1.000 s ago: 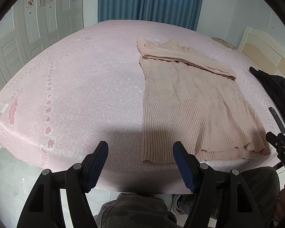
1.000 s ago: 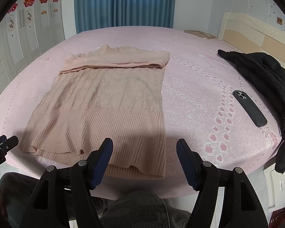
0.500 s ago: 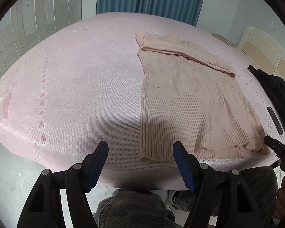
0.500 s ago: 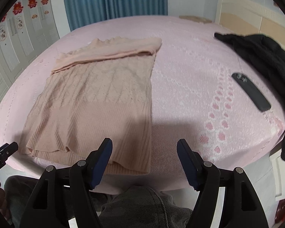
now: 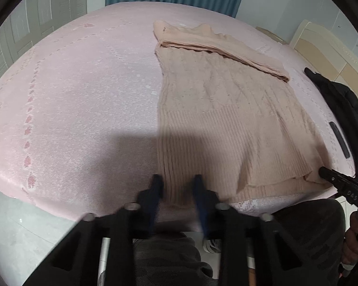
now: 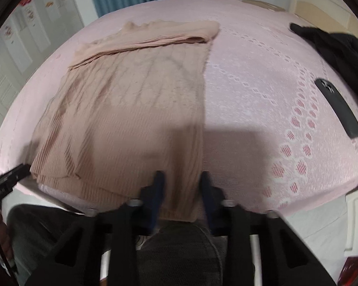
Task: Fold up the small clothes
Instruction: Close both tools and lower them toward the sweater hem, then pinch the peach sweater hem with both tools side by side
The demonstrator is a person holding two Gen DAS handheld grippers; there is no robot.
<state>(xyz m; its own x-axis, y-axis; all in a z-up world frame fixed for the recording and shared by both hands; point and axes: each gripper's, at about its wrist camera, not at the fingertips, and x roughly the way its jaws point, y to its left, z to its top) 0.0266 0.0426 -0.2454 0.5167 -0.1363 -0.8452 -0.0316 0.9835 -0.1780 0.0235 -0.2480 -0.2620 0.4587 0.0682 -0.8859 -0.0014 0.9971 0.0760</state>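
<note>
Left gripper (image 5: pixel 176 186) at sweater hem, lower centre of frame.
Jaws have just been closing, hem corner of beige knit sweater (image 5: pixel 226 119) between the blurred blue pads; contact unclear. Sweater flat on pink bedspread (image 5: pixel 71 95). Right gripper (image 5: pixel 341 186) at hem's far corner, lower right. Black jacket (image 5: pixel 346 104) right edge.

a beige knit sweater (image 5: pixel 226 124) lies flat on the bed, sleeves folded across its top.

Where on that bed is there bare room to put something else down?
Bare sheet lies left of the sweater, out to the bed's edge, and a narrower strip between sweater and phone. It is crowded on the right, with phone and black jacket, and at the near hem, where both grippers work.
</note>
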